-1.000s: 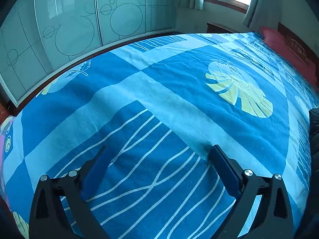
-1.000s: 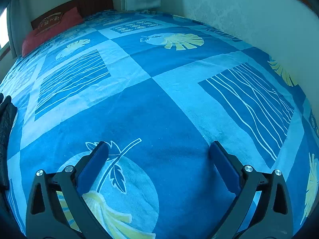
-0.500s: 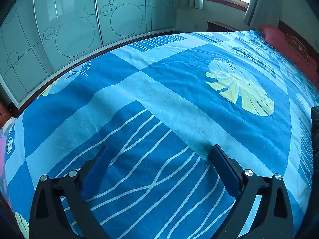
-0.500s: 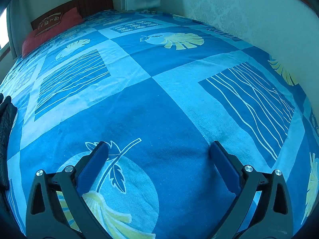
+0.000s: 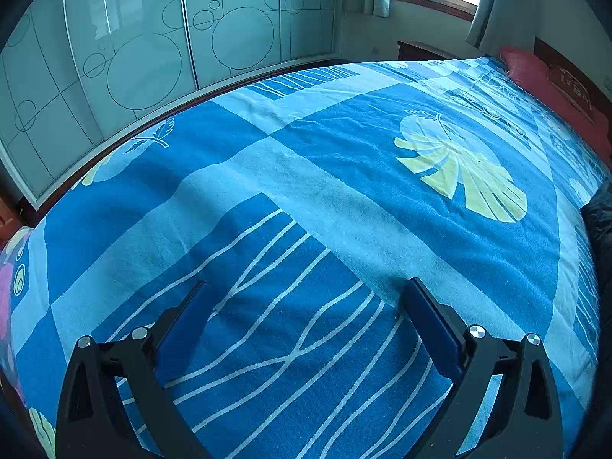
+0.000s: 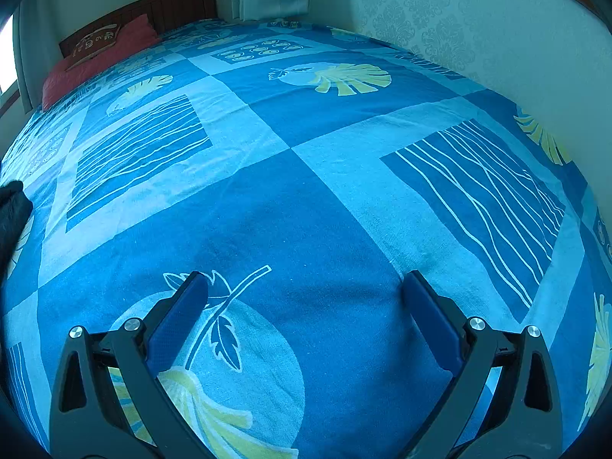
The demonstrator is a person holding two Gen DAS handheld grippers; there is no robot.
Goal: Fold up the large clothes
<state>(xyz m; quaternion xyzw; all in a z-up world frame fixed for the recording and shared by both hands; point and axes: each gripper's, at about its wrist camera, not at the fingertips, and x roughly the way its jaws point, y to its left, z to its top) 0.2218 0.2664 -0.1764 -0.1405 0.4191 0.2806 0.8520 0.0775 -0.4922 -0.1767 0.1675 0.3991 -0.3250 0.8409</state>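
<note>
Spanning the room, blue patterned bedspread (image 5: 306,160) under both wide-spread tongs, left (image 5: 306,294) and right (image 6: 304,287).

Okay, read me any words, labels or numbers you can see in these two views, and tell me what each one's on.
Red pillow: pale characters on its dark patch, too blurred to read.
Bedspread: leaves, waves and swirls only; no words.
Wardrobe doors: drawn circles only; no text.

No text can be read: the red pillow (image 6: 100,51) at the headboard has a brown patch w/ pale lettering, too small and blurred to make out in either view, and the patterned blue bedspread (image 6: 290,206) shows only leaf and line motifs.
</note>
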